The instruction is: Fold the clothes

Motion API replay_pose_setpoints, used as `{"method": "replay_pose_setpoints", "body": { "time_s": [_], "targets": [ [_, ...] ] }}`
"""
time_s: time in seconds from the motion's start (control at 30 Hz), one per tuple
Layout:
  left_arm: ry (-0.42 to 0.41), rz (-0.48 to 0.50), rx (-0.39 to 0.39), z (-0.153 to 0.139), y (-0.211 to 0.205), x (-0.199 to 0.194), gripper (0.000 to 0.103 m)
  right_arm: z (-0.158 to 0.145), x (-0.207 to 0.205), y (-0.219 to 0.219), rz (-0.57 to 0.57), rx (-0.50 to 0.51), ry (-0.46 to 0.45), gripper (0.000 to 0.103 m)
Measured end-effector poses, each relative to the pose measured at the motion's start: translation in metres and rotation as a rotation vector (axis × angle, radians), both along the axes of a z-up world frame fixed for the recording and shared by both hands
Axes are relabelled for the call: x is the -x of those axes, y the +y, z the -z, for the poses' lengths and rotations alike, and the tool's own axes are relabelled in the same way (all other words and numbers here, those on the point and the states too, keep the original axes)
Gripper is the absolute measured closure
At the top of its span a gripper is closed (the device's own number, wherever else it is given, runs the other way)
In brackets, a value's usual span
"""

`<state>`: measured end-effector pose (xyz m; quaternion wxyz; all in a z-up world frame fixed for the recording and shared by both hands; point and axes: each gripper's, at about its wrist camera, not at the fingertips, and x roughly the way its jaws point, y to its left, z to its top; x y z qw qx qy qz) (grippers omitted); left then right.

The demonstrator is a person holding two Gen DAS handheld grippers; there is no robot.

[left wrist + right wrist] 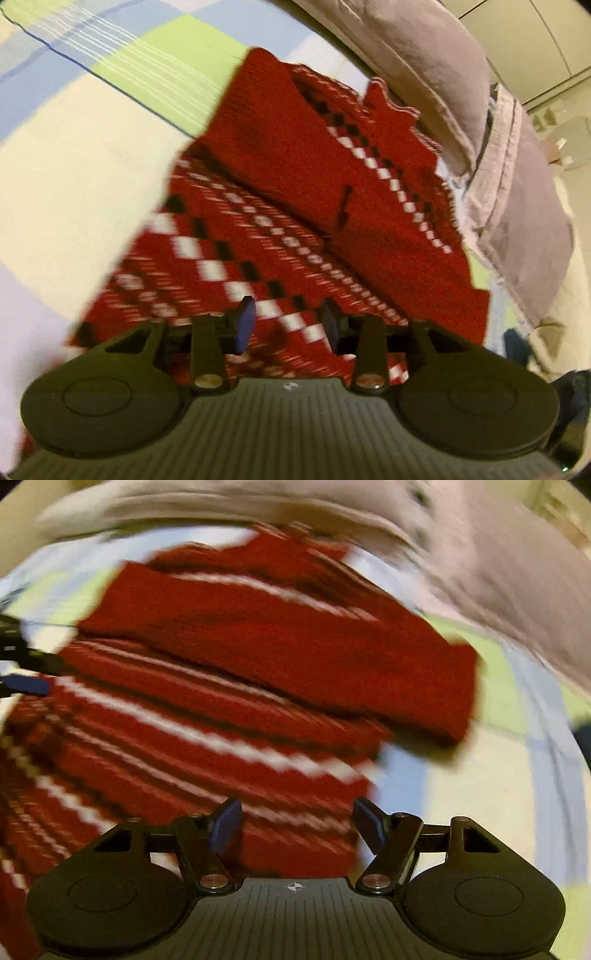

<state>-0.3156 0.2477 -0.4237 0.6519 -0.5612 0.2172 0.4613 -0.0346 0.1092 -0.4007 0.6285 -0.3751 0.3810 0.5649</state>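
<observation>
A red knitted sweater [295, 177] with white and black checks lies flat on the bed, its plain red sleeves folded across the patterned body. My left gripper [290, 325] hovers open just above the sweater's near part, nothing between its blue pads. The right wrist view is blurred: the same sweater [229, 686] fills it, one red sleeve [406, 686] reaching right. My right gripper [297, 829] is open over the sweater's near right edge, holding nothing. The left gripper's blue pad [27, 685] shows at the far left of that view.
The bedsheet [74, 177] has cream, pale blue and green checks. Grey-mauve pillows [436, 62] lie past the sweater at the head of the bed, seen too as pillows [498, 572] in the right wrist view. Bare sheet [480, 794] lies to the sweater's right.
</observation>
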Motion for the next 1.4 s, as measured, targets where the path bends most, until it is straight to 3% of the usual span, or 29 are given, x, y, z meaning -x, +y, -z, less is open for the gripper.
{"method": "replay_pose_setpoints", "body": {
  "time_s": [0.17,0.3,0.33,0.37,0.4,0.5,0.57,0.67,0.77,0.87,0.97,1.03,1.1,1.13,1.17,1.2,1.27,1.4],
  "targets": [
    [-0.087,-0.062,-0.001,0.015,0.028,-0.029,0.059,-0.003,-0.045,-0.005,0.159,0.005,0.005,0.033],
    [-0.037,-0.063,-0.013,0.025,0.046,-0.049,0.056,-0.007,-0.079,-0.007,0.273,-0.002,0.009,0.033],
    [-0.032,-0.051,-0.009,0.025,0.048,-0.053,0.058,-0.007,-0.084,-0.008,0.286,-0.002,0.003,0.033],
    [-0.027,-0.04,-0.006,0.025,0.049,-0.057,0.069,-0.005,-0.089,-0.009,0.299,-0.001,-0.001,0.033],
    [-0.023,-0.028,-0.003,0.025,0.051,-0.061,0.099,-0.003,-0.094,-0.01,0.311,0.0,-0.004,0.033],
    [0.002,0.013,-0.021,0.018,0.052,-0.071,0.099,-0.003,-0.101,-0.015,0.332,0.006,-0.007,0.033],
    [0.061,0.087,-0.145,-0.009,0.045,-0.078,0.099,-0.003,-0.105,-0.016,0.341,0.006,-0.009,0.033],
    [0.111,0.162,-0.401,-0.063,0.034,-0.081,0.099,-0.004,-0.106,-0.011,0.341,-0.017,0.003,0.033],
    [0.195,0.143,-0.651,-0.109,0.03,-0.06,0.099,-0.008,-0.1,0.002,0.308,-0.059,0.023,0.033],
    [0.324,0.126,-0.67,-0.109,0.046,-0.031,0.099,-0.008,-0.089,0.023,0.253,-0.115,0.05,0.033],
    [0.371,0.116,-0.527,-0.072,0.061,-0.007,0.099,-0.005,-0.077,0.047,0.195,-0.169,0.077,0.033],
    [0.392,0.13,-0.49,-0.055,0.061,-0.006,0.099,0.003,-0.073,0.063,0.165,-0.182,0.063,0.033],
    [0.403,0.141,-0.512,-0.051,0.056,-0.008,0.099,0.009,-0.073,0.074,0.164,-0.197,0.02,0.034],
    [0.404,0.142,-0.535,-0.053,0.054,-0.01,0.099,0.012,-0.073,0.079,0.164,-0.205,-0.002,0.042],
    [0.41,0.143,-0.573,-0.057,0.049,-0.008,0.099,0.014,-0.073,0.084,0.162,-0.211,-0.02,0.075],
    [0.431,0.14,-0.61,-0.061,0.044,-0.003,0.098,0.013,-0.074,0.084,0.151,-0.211,-0.025,0.089],
    [0.467,0.123,-0.652,-0.067,0.042,0.007,0.098,0.011,-0.076,0.085,0.124,-0.212,-0.039,0.089],
    [0.568,0.128,-0.505,-0.023,0.053,0.025,0.098,0.012,-0.054,0.083,-0.04,-0.185,-0.115,0.089]
  ]
}}
